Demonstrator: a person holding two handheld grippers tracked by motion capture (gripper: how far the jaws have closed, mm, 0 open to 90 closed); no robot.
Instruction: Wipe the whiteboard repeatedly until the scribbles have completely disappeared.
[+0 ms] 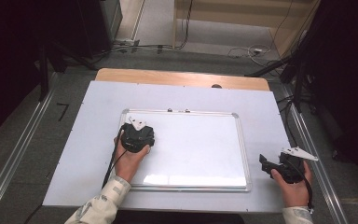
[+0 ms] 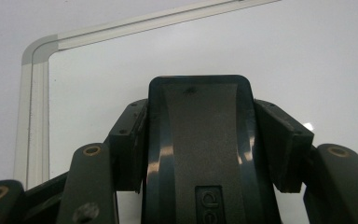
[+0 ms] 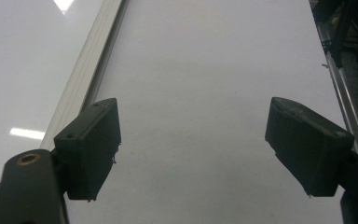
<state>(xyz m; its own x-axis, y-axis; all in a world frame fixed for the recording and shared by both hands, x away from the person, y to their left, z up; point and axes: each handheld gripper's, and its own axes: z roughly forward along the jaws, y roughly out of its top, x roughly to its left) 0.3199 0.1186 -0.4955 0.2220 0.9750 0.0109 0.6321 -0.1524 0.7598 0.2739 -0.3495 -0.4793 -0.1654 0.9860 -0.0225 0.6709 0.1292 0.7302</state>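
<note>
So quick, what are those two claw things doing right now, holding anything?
Left gripper: shut on a black eraser, over the whiteboard.
Right gripper: open, holding nothing.

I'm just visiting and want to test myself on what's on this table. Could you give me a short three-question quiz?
1. True or false: the left gripper holds a black eraser over the whiteboard.
2. The right gripper is: A) open and empty, B) shut on a pen, C) resting on the whiteboard.
3. Fill in: in the right gripper view, its jaws hang over the white ____ beside the whiteboard's frame.

Key: 1 true; 2 A; 3 table.
</note>
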